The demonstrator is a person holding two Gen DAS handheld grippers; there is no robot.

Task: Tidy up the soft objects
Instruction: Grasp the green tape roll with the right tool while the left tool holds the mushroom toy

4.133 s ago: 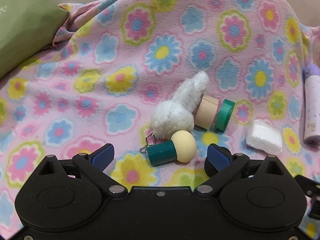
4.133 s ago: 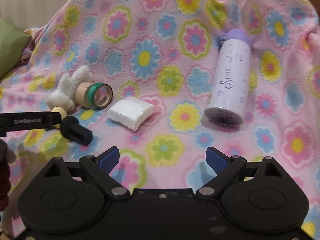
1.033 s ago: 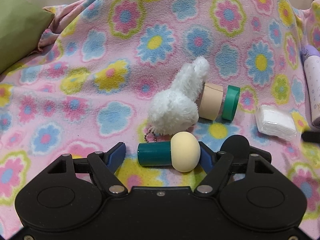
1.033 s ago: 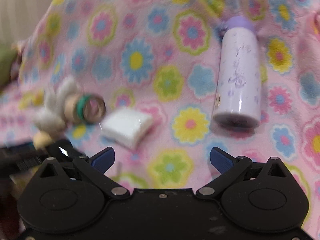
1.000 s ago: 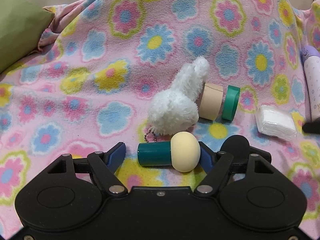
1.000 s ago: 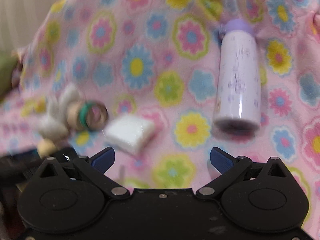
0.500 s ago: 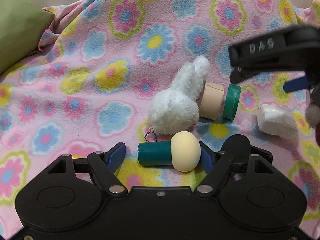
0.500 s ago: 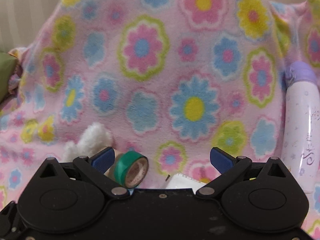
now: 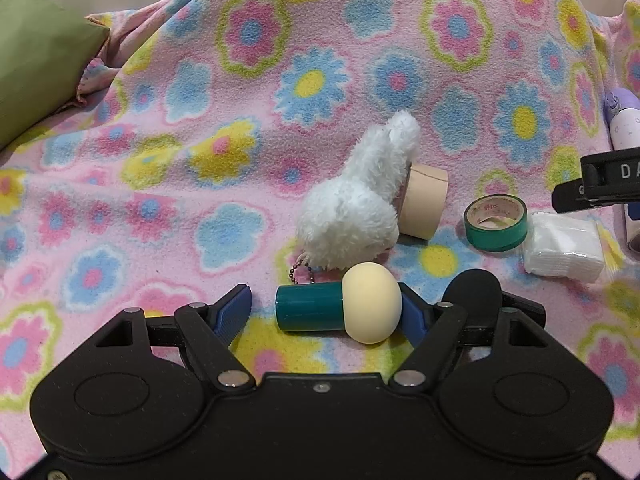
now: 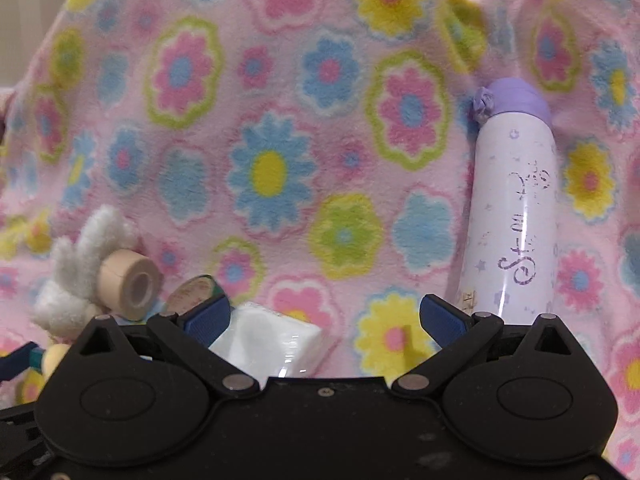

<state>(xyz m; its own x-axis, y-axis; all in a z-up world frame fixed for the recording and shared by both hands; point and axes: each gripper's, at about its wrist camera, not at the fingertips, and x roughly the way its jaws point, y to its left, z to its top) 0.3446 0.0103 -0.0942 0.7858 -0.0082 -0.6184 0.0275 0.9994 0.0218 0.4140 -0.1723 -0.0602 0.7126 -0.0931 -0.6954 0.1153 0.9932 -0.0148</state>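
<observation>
A white plush bunny (image 9: 352, 216) with a bead chain lies mid-blanket, against a beige tape roll (image 9: 424, 204). In front of it lies a mushroom toy (image 9: 340, 312) with a teal stem and cream cap, between the fingers of my left gripper (image 9: 324, 314). The cap hides the right pad, and a gap shows between the left pad and the stem. A green tape roll (image 9: 496, 222) lies flat beside a white tissue pack (image 9: 564, 250). My right gripper (image 10: 324, 316) stands wide open, with the tissue pack (image 10: 268, 344) by its left finger. The bunny (image 10: 76, 280) is at its left.
A flowered pink blanket (image 9: 200, 160) covers the whole surface. A white bottle with a purple cap (image 10: 516, 208) lies to the right. A green cushion (image 9: 36, 60) sits at the far left. The black body of the right gripper (image 9: 600, 184) pokes in at the right edge.
The green tape roll stood on edge against the beige roll; it now lies flat further right. The right gripper swung in over that area, then drew back right. The left gripper kept still.
</observation>
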